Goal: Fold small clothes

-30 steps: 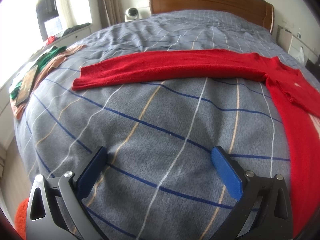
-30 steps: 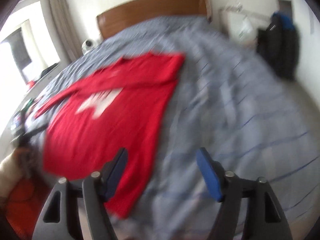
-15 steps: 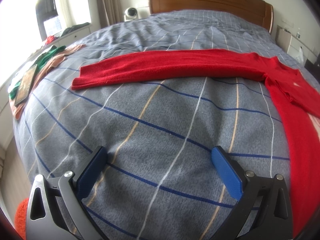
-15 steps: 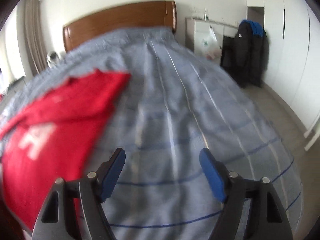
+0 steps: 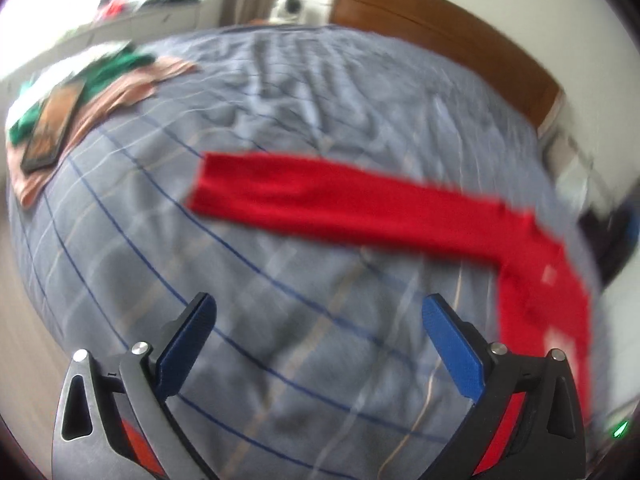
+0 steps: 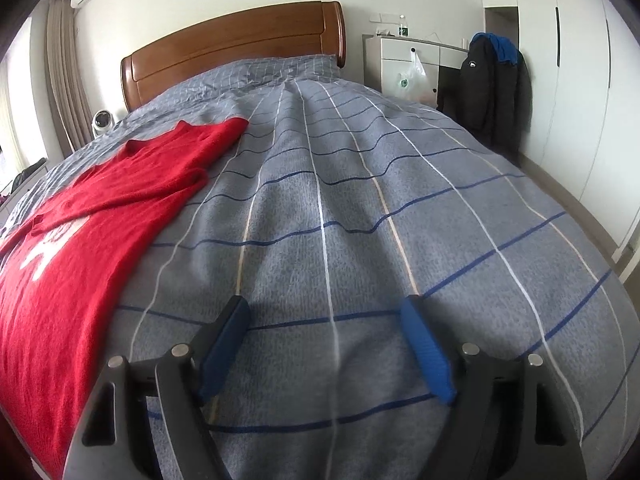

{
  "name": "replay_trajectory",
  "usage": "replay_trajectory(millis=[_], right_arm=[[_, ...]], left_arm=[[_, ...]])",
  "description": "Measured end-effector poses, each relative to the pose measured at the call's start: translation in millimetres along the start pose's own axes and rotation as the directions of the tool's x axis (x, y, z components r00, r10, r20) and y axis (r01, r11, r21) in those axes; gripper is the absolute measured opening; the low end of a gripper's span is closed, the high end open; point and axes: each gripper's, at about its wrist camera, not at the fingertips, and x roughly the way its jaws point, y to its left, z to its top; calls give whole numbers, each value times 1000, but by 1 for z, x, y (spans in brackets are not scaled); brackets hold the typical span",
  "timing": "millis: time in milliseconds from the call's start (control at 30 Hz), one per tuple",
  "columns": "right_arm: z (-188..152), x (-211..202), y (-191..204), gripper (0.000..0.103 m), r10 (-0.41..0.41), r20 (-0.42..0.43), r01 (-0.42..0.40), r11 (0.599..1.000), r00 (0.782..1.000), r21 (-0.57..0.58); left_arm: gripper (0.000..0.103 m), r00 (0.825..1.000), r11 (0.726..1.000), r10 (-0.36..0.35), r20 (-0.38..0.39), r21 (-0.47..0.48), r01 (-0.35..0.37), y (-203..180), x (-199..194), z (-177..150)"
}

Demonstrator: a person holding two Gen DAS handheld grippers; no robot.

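Fingers (image 5: 452, 344) of the left gripper (image 5: 320, 320) and right gripper (image 6: 326, 320) spreading wide apart, gripping nothing, hovering over the bed (image 6: 360, 200). Red sweater (image 6: 92, 216) lying flat beyond, sleeve (image 5: 320, 200) stretching sideways.

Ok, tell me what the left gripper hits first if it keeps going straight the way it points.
Probably the grey checked bedspread: the open left gripper has only bare cover between its jaws. The outstretched red sleeve lies further along that line, so it would likely come next. The picture is blurred, so depth is uncertain.
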Motion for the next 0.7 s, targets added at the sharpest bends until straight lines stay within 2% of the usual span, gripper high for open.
replay_trajectory(millis=[67,133,267,333,433,467,500,600,700], right_arm=[[-3,-1,0,79,-2,7,2,1000,1000,-4],[-3,0,0,80,-5,11,5,1000,1000,-8],[-3,0,2,80,-9,16,9,1000,1000,-11],[-4,0,2,80,-10,17,11,1000,1000,-12],[-4,0,2,80,-11,17,11,1000,1000,-13],[-4,0,2,80,-12,17,12,1000,1000,-13],[-4,0,2,80,-13,18,14,1000,1000,-15],[-5,-1,2,80,-14,18,14,1000,1000,-15],[-5,-1,2,80,-15,19,15,1000,1000,-17]], left_arm=[[102,1000,993,-4,-14,-115,2,30,3,26],[102,998,985,20,-53,-172,-29,53,18,49],[100,980,984,115,-165,-118,-136,64,67,75],[92,970,983,147,-195,-81,-166,61,89,78],[56,962,977,197,-188,-43,-208,48,101,79],[18,964,979,189,-185,-34,-199,45,100,79],[6,965,981,182,-189,-28,-190,39,99,80],[5,978,986,164,-125,31,-161,3,76,94],[5,996,981,75,-43,180,-66,-71,36,111]])
